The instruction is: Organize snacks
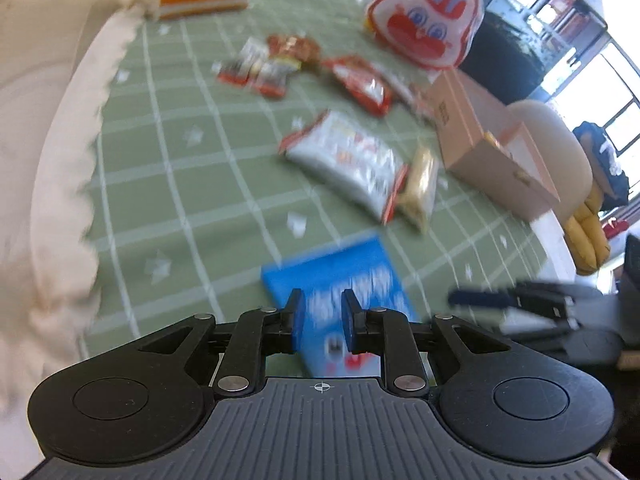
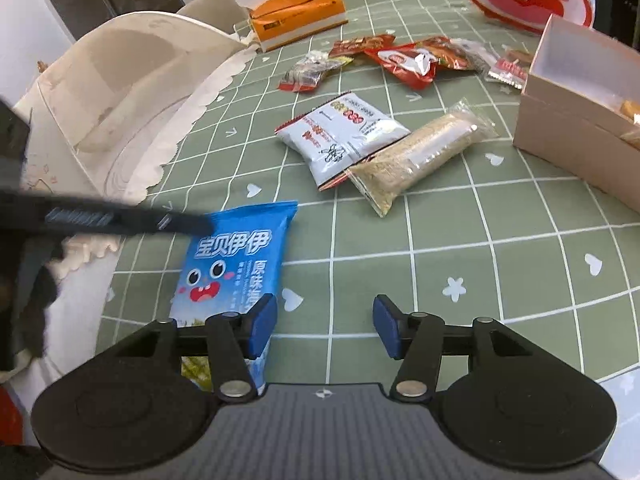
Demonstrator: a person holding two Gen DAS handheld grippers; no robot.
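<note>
blue packet [image 2: 236,256] at table's near edge: left gripper [image 1: 322,320] clamps it, right gripper [image 2: 325,326] gapes empty (box [image 2: 580,136] barely filled); most snacks unsorted.

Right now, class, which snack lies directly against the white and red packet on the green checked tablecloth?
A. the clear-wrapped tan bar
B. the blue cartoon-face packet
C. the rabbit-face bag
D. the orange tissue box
A: in the right wrist view the clear-wrapped tan bar overlaps the lower edge of the white and red packet, while the other three things lie apart from it.

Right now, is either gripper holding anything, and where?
The left gripper seems to pinch the blue snack packet at its upper corner; the right gripper holds nothing.
</note>
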